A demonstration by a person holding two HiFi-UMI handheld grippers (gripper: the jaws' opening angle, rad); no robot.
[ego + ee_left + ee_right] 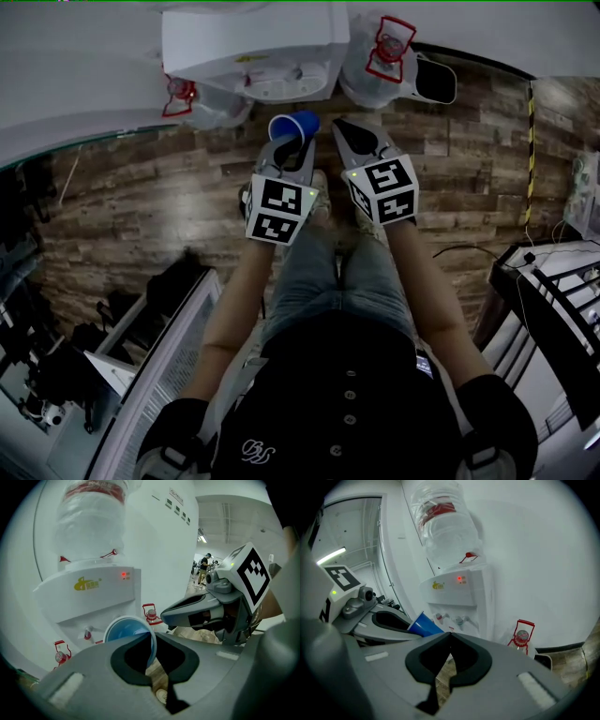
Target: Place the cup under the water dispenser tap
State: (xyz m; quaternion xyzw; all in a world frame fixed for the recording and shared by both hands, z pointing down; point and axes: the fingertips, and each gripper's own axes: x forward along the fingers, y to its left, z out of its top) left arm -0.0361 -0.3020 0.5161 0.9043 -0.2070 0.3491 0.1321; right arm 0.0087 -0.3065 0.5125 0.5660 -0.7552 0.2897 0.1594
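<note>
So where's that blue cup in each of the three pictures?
Head view: blue cup, top centre, at the left gripper's tip, just below the water dispenser.
Left gripper view: lower centre-left, rim pinched between the jaws, mouth towards the camera.
Right gripper view: left of centre, sticking out of the left gripper.
Shared landmark: the white water dispenser, beyond the cup in all three.

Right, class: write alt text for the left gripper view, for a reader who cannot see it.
The left gripper pinches the rim of a blue cup, held before a white water dispenser topped with a clear bottle. The right gripper, bearing a marker cube, hovers to the right.
</note>
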